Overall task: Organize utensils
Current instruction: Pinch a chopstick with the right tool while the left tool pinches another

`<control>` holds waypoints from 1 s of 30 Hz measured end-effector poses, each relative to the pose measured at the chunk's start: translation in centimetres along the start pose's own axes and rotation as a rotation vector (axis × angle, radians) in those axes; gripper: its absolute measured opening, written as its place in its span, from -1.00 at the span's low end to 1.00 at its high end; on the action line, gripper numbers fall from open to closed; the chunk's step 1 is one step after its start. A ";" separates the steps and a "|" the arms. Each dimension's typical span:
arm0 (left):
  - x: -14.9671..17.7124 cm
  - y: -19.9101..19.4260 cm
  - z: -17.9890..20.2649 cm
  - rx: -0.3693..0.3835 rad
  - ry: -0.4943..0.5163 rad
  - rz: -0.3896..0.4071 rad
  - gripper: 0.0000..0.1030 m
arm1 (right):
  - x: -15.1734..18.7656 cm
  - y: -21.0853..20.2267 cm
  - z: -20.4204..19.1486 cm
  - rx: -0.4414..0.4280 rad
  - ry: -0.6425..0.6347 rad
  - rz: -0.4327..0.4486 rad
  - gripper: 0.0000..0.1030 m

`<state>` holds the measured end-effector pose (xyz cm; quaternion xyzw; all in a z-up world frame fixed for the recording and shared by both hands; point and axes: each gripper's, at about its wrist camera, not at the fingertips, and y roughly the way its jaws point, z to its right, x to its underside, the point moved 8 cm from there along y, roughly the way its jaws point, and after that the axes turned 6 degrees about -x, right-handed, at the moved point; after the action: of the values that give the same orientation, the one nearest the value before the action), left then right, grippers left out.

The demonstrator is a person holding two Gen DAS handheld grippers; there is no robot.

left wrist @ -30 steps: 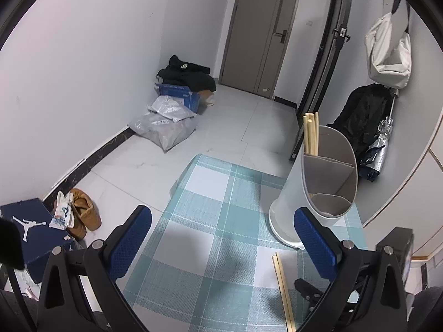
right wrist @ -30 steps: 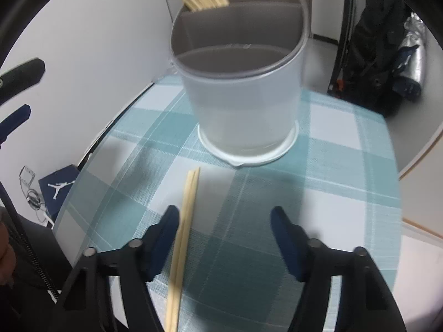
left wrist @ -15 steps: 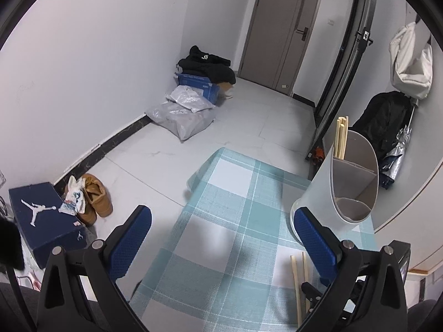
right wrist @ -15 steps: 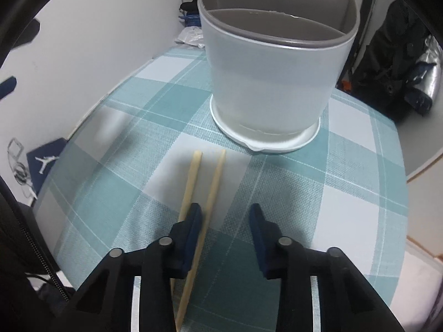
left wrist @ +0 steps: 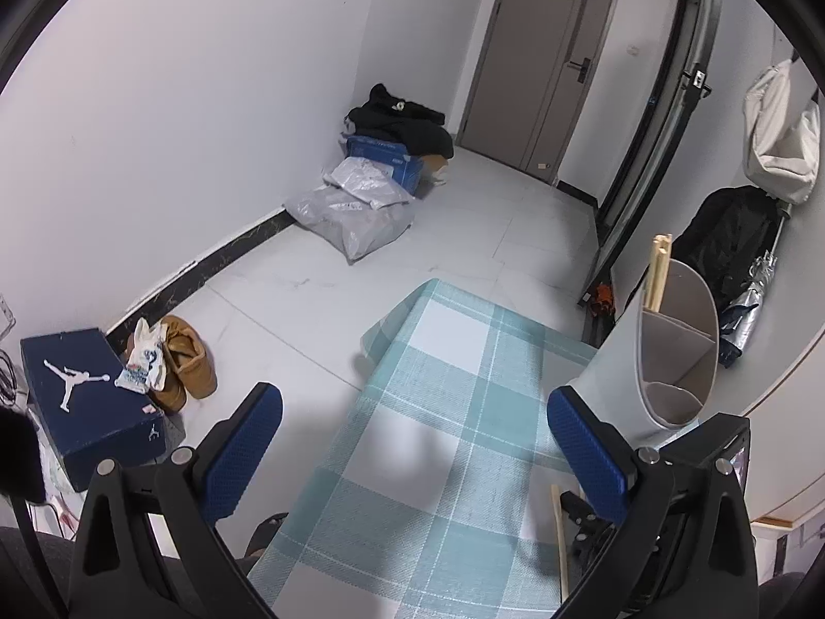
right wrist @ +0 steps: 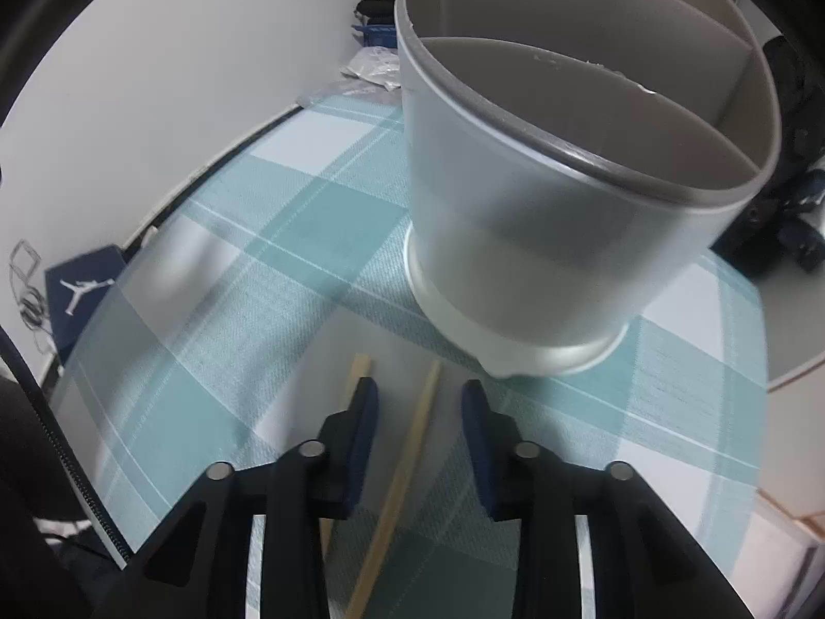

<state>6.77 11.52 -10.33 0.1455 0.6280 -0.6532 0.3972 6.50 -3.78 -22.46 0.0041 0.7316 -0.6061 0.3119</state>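
Your right tongs (right wrist: 418,405) had just been narrowing around one chopstick (right wrist: 412,443), pads not yet touching; its twin (right wrist: 356,369) lay outside at 10 o'clock. Left tongs (left wrist: 412,449) gaped wide, empty. Centre before pinching; holder (right wrist: 567,196) stood at 12 on the surface (right wrist: 289,237).

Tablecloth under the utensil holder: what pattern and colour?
Teal and white plaid tablecloth, clearest in the right wrist view, under the utensil holder.

White walls (left wrist: 206,103), pale tiled floor (left wrist: 464,237), brown door (left wrist: 546,62), checked tablecloth (left wrist: 438,464)
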 end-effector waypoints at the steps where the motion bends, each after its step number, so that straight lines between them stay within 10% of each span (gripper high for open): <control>1: 0.1 0.2 -0.1 0.004 -0.006 -0.008 0.96 | 0.0 -0.1 0.0 -0.001 -0.002 0.001 -0.69; 24: 8.0 5.1 7.9 0.096 0.231 -0.327 0.95 | 1.9 -8.9 9.3 -0.383 0.510 0.225 -0.92; 30: 9.4 5.9 8.8 0.052 0.319 -0.360 0.63 | 2.7 -10.4 10.4 -0.400 0.543 0.270 -0.92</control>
<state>7.60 0.69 -19.49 0.1427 0.6817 -0.6980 0.1662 5.03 -16.77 -15.23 0.2004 0.8847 -0.3813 0.1781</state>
